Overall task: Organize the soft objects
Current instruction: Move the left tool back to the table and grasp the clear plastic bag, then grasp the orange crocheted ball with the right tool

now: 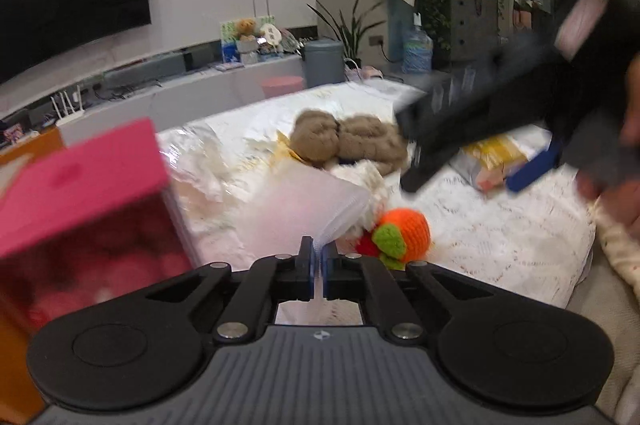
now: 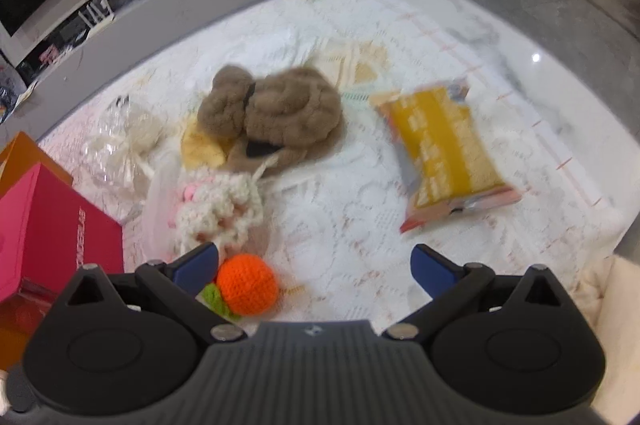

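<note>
The left gripper (image 1: pixel 319 257) has its fingers (image 1: pixel 306 259) pressed together on the thin rim of a translucent plastic container (image 1: pixel 308 209), which tilts up and away from them over the white lace cloth (image 1: pixel 500 237) that covers the tabletop. The container is blurred; from the right wrist view it lies just left of a cream crocheted toy (image 2: pixel 218 209) with pink spots, and whether that toy sits inside it or only against its edge cannot be told.

The right gripper (image 2: pixel 316 267) hangs over the cloth with its blue fingers (image 2: pixel 434 271) wide apart and nothing between them. Its left finger is just beside an orange crocheted ball (image 2: pixel 248 284) with a green leaf, which lies on the cloth next to the cream toy.

Farther out, a brown plush toy (image 2: pixel 276 109) lies curled near the middle of the cloth, partly on a yellow piece of fabric (image 2: pixel 200 147). To its left is a clear crinkled bag (image 2: pixel 128 133) holding something cream-coloured. To its right, well apart, a yellow packet (image 2: pixel 444 149) lies flat.

At the left edge stands a pink box (image 1: pixel 84 177); its front face is see-through, and blurred pink and red shapes show inside. An orange box (image 2: pixel 20 155) stands behind it.
</note>
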